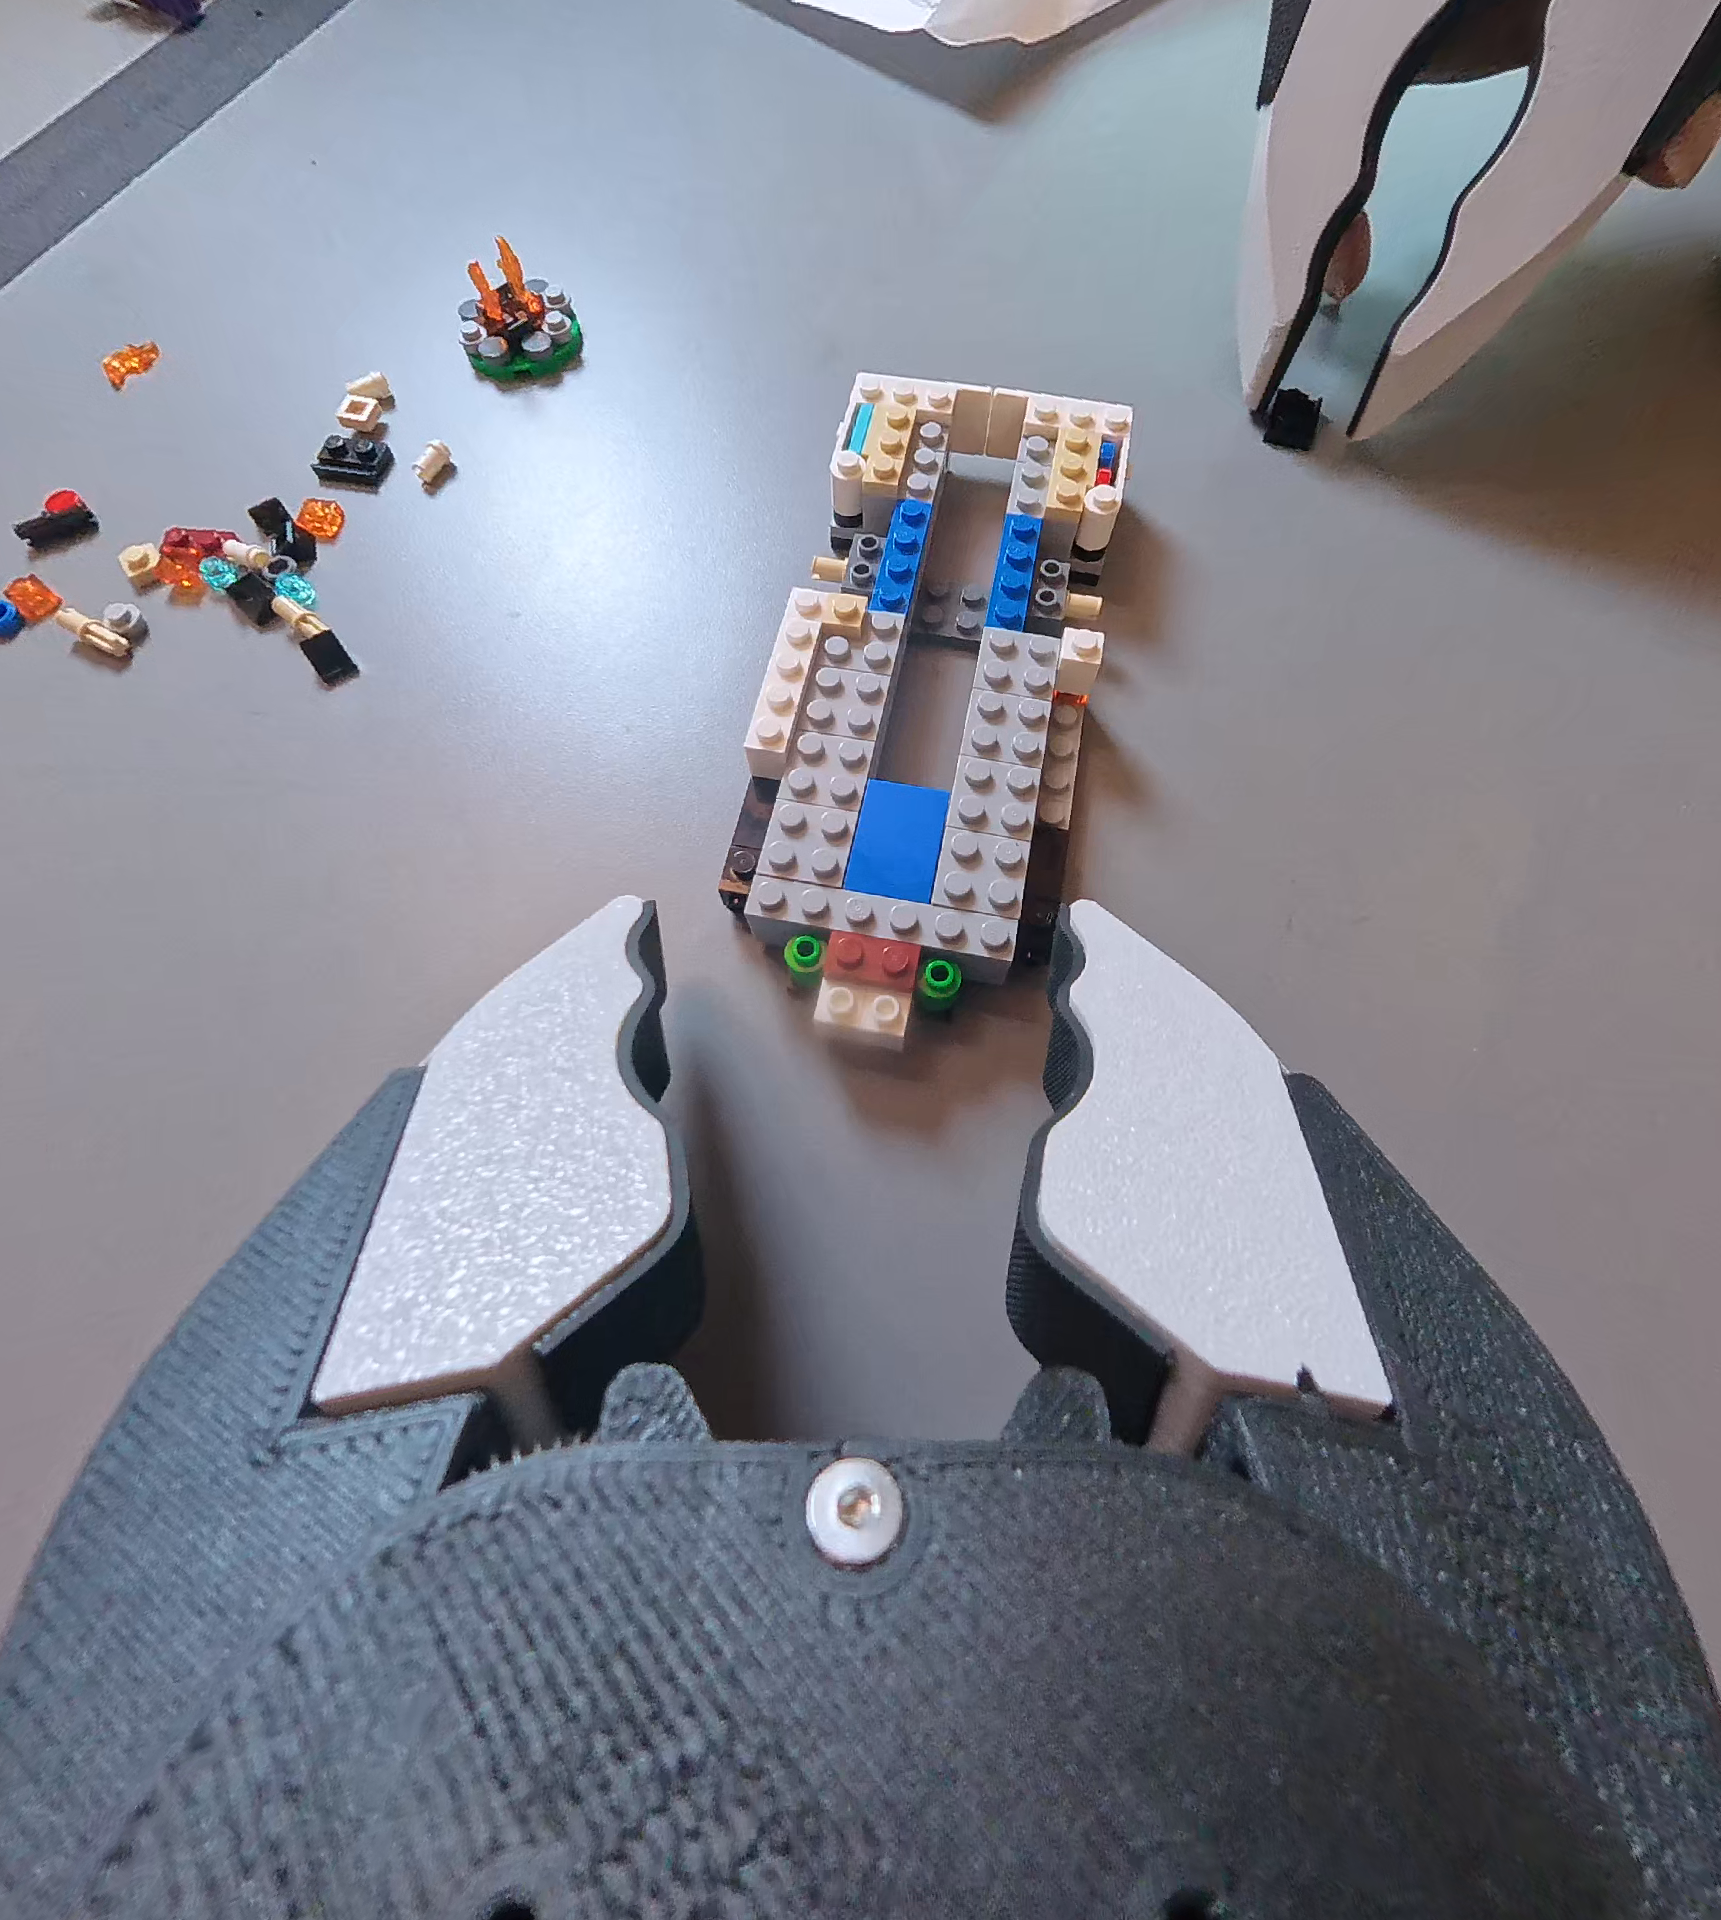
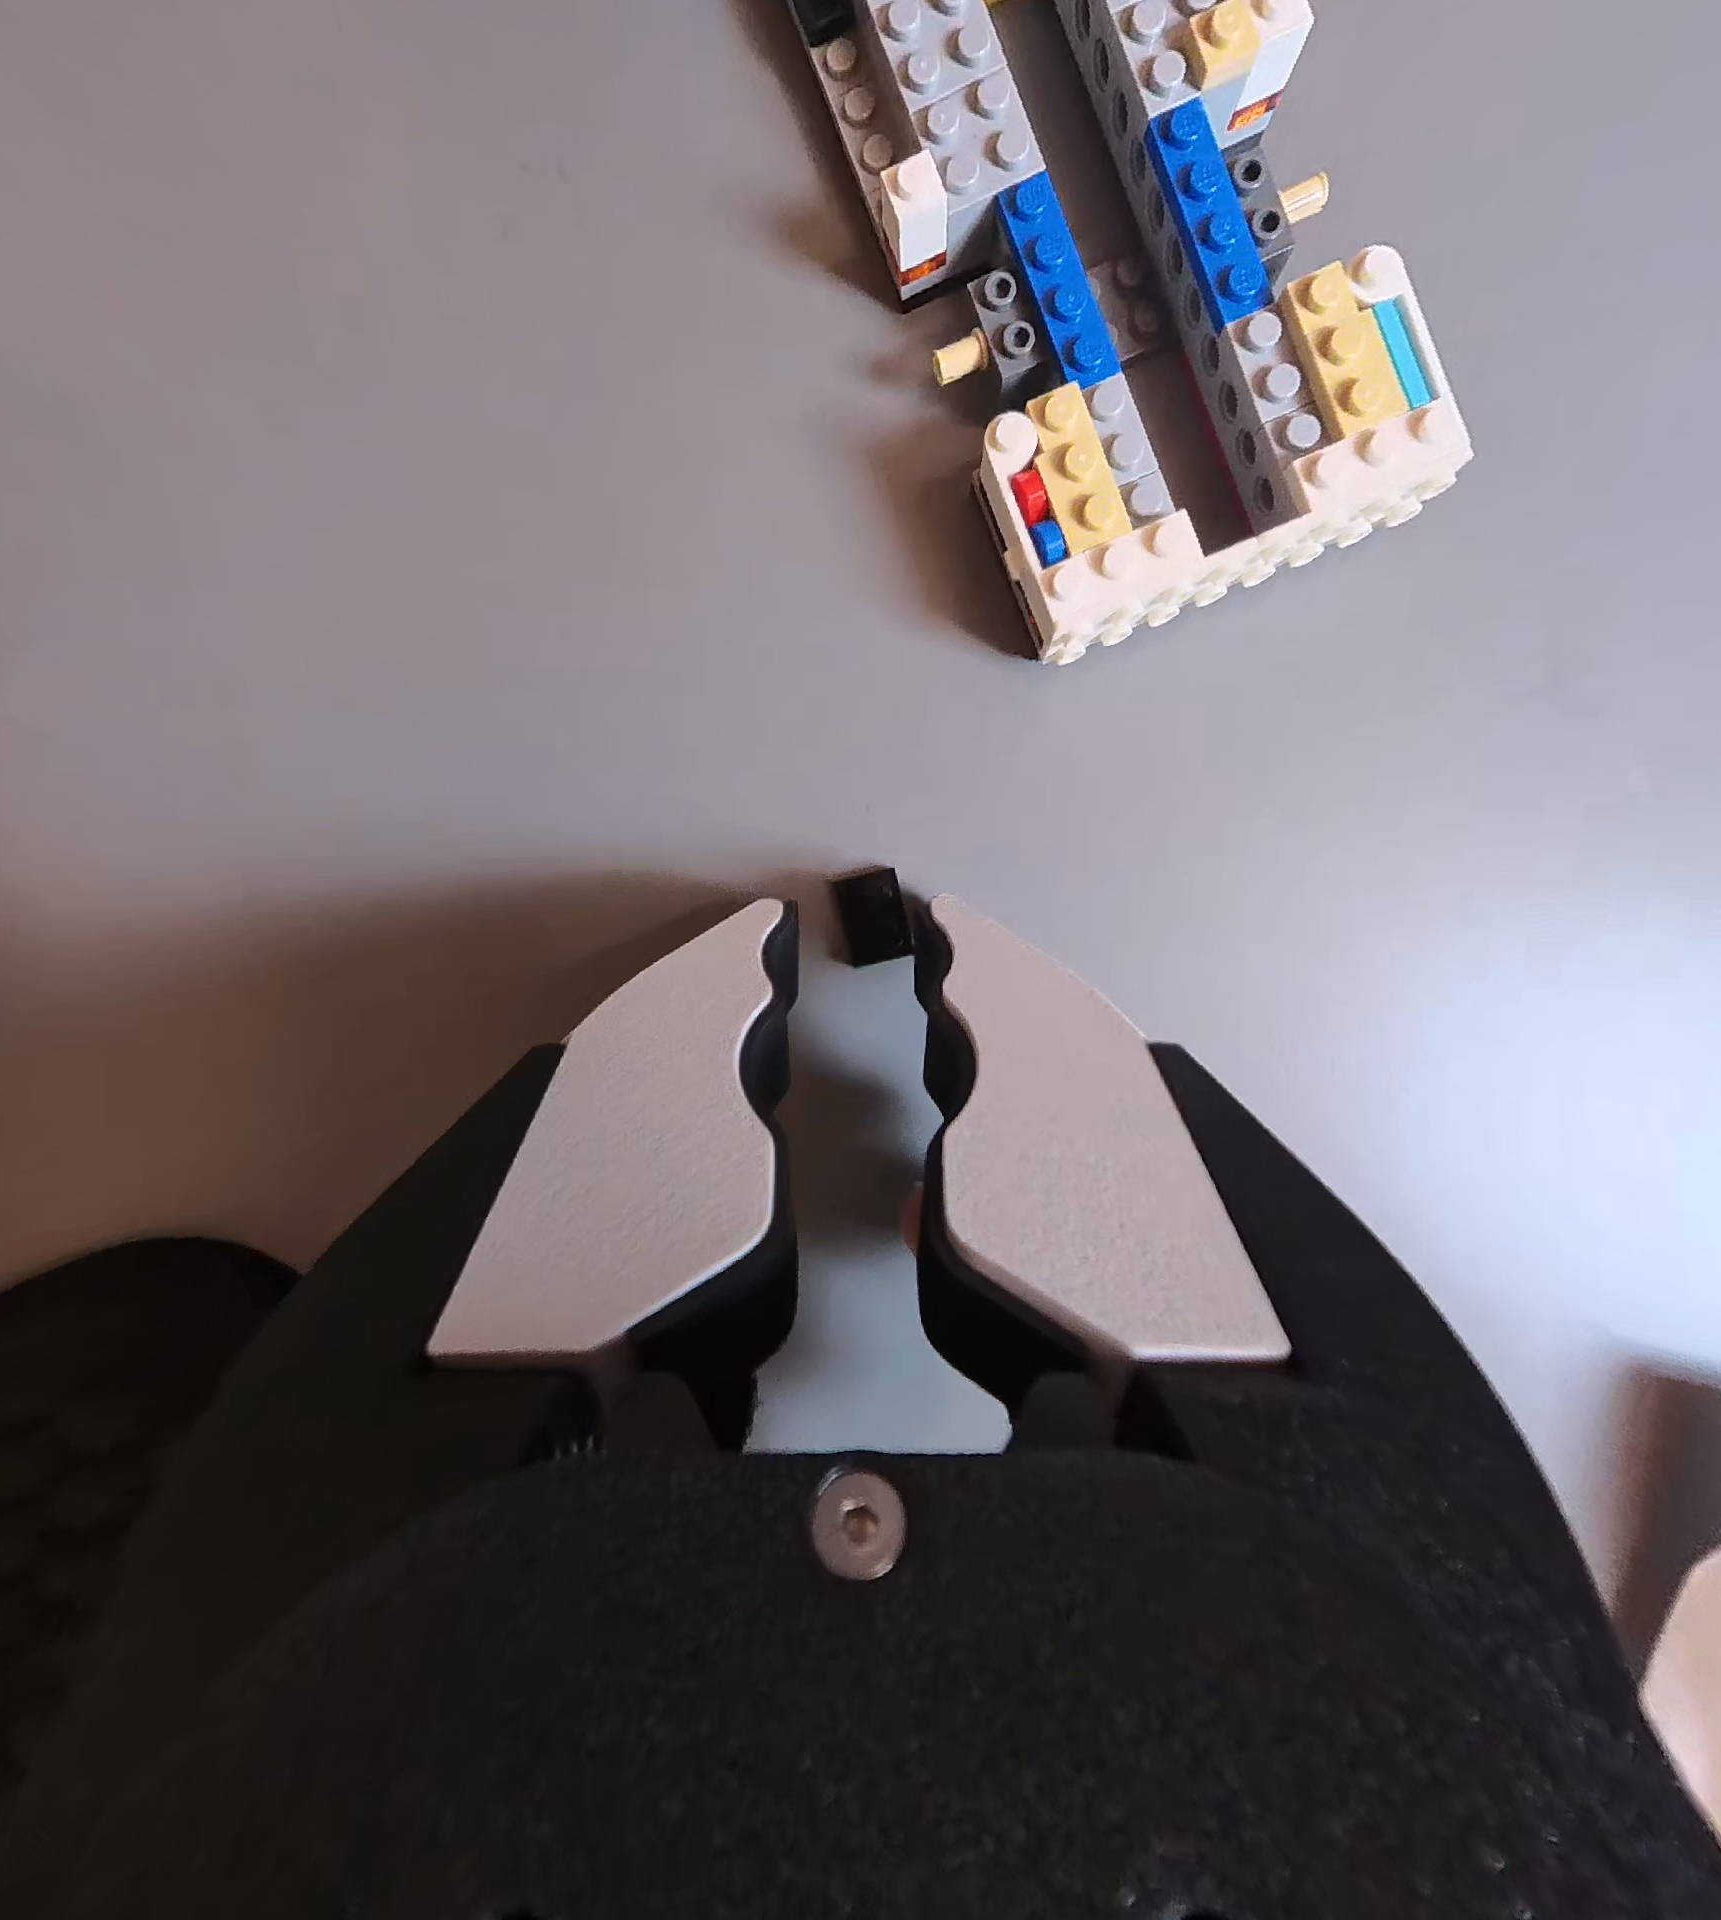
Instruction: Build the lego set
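Left gripper [image 1: 856, 945] spread wide, bare, before brick model [image 1: 939, 675] – right gripper [image 2: 861, 925] parted around black brick [image 2: 871, 920], left pad clear of it

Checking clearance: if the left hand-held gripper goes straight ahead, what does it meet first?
Likely the near end of the brick model; it lies just ahead of the open left hand-held gripper, the white plate first. Height is unclear.

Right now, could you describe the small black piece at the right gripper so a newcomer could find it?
On the grey table, beyond the brick model's white end, find the right gripper. Between its fingertips lies a black brick, alone, away from the loose pile.
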Demonstrator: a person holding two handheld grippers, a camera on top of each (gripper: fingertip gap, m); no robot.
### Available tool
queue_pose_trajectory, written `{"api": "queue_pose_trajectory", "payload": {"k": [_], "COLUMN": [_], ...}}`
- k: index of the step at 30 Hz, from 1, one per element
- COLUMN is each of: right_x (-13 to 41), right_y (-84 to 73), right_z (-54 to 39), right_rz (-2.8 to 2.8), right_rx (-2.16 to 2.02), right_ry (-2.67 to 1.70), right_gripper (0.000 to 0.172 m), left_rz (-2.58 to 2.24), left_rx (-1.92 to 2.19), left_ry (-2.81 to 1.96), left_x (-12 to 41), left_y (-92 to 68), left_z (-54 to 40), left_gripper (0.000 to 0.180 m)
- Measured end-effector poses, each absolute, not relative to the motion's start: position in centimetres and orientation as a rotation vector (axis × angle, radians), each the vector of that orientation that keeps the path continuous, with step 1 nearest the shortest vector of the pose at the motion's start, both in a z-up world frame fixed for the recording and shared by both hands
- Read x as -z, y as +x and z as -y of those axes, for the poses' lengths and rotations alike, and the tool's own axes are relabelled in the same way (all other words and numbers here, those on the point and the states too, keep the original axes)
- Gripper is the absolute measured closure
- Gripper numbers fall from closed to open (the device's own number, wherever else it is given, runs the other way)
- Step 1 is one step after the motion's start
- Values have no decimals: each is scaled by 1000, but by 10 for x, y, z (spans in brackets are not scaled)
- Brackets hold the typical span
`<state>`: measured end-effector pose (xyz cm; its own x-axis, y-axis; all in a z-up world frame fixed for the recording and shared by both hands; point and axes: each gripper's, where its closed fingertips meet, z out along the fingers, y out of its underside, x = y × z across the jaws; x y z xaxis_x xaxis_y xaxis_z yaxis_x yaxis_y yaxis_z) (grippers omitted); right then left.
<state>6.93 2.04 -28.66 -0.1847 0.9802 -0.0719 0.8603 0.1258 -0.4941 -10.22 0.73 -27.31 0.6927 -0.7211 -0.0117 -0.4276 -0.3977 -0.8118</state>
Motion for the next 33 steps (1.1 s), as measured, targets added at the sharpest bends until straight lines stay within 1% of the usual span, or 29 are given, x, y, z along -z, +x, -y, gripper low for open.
{"api": "queue_pose_trajectory", "payload": {"k": [2,6,9,11,15,19,26,29,33], "right_x": [287,284,279,280,286,282,280,283,285], "right_y": [66,56,56,61,67,68,76,76,73], "right_z": [-21,-15,-12,-16,-12,10,-10,-15,-14], "right_rz": [2173,2288,2296,2277,2277,2349,2008,1875,1863], "right_rx": [-626,-627,-625,-593,-619,-699,-620,-654,-620], "right_ry": [-1756,-1638,-1645,-1682,-1729,-1658,-1854,-1944,-1987], "right_gripper": [154,153,152,148,148,150,146,144,144], "left_rz": [-881,-883,-886,-884,-896,-903,-897,-898,-911], "left_rx": [435,436,432,436,444,440,436,441,434], "left_ry": [-2045,-2047,-2045,-2041,-2045,-2041,-2039,-2045,-2055], "left_x": [273,273,272,271,273,272,271,273,275], "left_y": [-102,-102,-102,-102,-100,-100,-100,-100,-98], "left_z": [-7,-7,-6,-7,-6,-5,-6,-6,-4], "left_gripper": [109,109,110,110,111,111,111,109,107]}}
